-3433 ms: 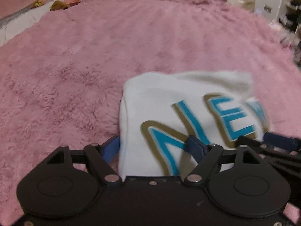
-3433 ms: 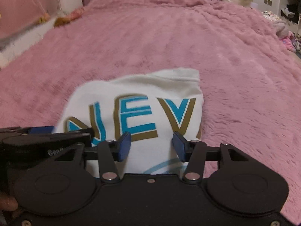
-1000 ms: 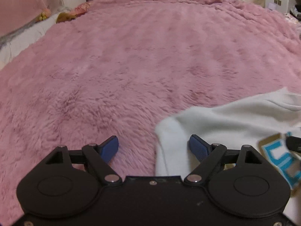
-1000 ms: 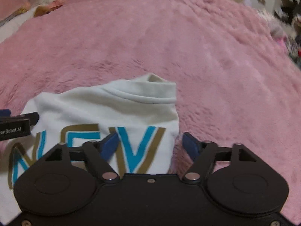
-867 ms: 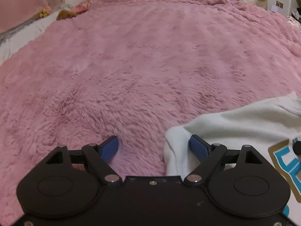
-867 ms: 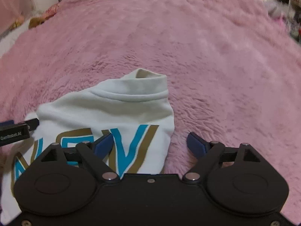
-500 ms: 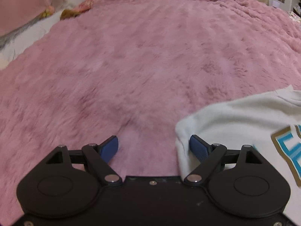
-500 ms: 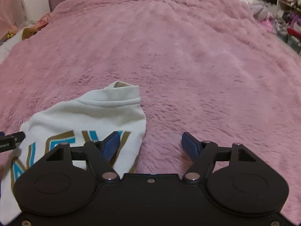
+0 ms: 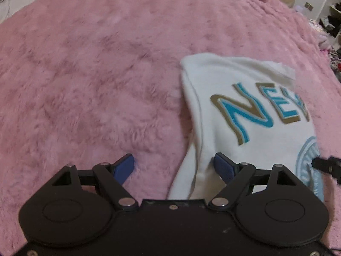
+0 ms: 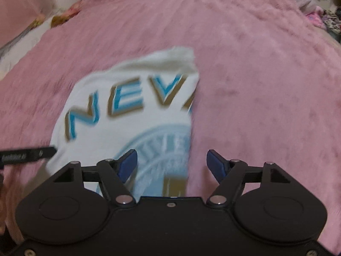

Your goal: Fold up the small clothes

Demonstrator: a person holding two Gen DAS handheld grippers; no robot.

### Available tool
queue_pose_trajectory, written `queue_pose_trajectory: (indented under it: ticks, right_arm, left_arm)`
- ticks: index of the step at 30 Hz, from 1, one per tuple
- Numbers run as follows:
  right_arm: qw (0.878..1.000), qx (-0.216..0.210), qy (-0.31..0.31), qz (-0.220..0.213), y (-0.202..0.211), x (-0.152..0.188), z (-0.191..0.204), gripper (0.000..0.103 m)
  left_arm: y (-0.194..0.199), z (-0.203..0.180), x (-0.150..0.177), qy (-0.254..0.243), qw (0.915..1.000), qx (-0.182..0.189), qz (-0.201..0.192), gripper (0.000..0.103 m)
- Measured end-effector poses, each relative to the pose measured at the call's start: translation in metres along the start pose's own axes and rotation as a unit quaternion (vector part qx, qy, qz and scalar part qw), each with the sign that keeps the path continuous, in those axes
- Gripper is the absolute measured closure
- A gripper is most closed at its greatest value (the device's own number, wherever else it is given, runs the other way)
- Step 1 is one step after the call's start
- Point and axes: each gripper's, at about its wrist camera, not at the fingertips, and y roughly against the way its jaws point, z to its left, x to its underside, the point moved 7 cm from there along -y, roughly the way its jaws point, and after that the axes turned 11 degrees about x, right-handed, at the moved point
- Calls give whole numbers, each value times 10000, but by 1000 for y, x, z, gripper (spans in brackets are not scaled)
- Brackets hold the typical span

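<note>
- Pink plush bedspread [image 9: 89, 68] covering whole bed, serving as folding surface; clutter on shelves at far right edge, too small to name.
- White sweatshirt [image 9: 245, 106] lying flat on bedspread, right of centre in left wrist view, left of centre in right wrist view; sides apparently already turned in to a narrow panel, teal-and-gold "NEV" lettering and pale blue round emblem facing up.
- Left gripper [image 9: 173, 166] low over near left edge of sweatshirt, jaws spread wide, nothing pinched; right pad over white fabric, left pad over bedspread, straddling edge, likely lined up for a grab.
- Right gripper [image 10: 171, 163] at near right edge, jaws spread wide, nothing pinched; left pad over emblem, right pad over bedspread, mirroring other side, likely for a two-corner lift toward collar.
- Right wrist view motion-blurred; contact with cloth unclear.
</note>
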Motion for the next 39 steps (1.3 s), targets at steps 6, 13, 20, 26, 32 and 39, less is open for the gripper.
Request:
queue_pose_trajectory:
  ticks: [6, 13, 20, 26, 32, 39]
  right_arm:
    - [9999, -114, -21, 52, -15, 3, 5, 29]
    - [9993, -322, -169, 115, -41, -6, 12, 23]
    - [9989, -449, -130, 40, -43, -7, 13, 23]
    - [9990, -433, -51, -6, -45, -7, 16, 23]
    - [9968, -773, -191, -34, -61, -6, 17, 27]
    - [9942, -897, -490, -323, -32, -16, 7, 77]
  left_arm:
    - [-11, 0, -1, -159, 9998, -74, 38, 16]
    - [-19, -13, 0, -497, 9985, -87, -229, 18]
    - [-6, -25, -1, -494, 9938, 968, -235, 19]
    - [-43, -35, -3, -373, 9931, 1116, -14, 16]
    - [-52, -44, -5, -564, 9931, 1026, -119, 24]
    - [-27, -48, -8, -504, 9944, 827, -422, 74]
